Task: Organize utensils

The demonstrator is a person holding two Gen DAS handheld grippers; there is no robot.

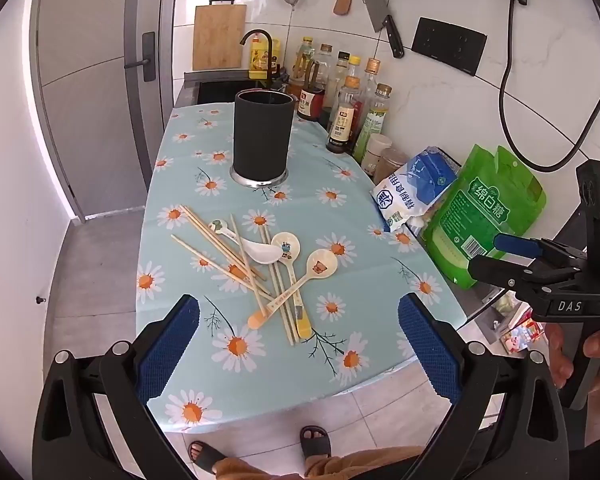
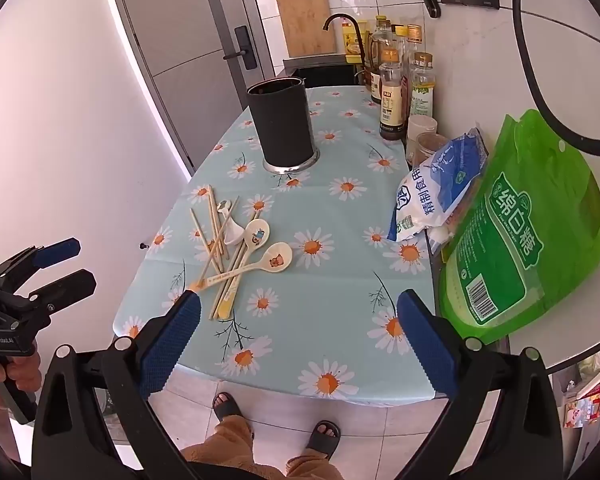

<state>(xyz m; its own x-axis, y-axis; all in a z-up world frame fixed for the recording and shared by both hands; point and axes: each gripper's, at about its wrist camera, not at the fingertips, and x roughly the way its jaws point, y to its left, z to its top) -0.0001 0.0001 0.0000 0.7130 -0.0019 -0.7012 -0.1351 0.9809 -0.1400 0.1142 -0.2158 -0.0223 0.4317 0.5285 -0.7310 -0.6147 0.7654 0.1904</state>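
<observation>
Wooden chopsticks (image 1: 220, 248) and spoons (image 1: 288, 264) heaped before black holder (image 1: 262, 136), left gripper (image 1: 300, 344) and right gripper (image 2: 298, 340) jaws spread, empty

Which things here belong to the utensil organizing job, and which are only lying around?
Job:
- chopsticks
- white spoon
- two cartoon spoons
- black holder

Only lying about:
- sauce bottles
- salt bag
- green sugar bag
- cutting board
</observation>
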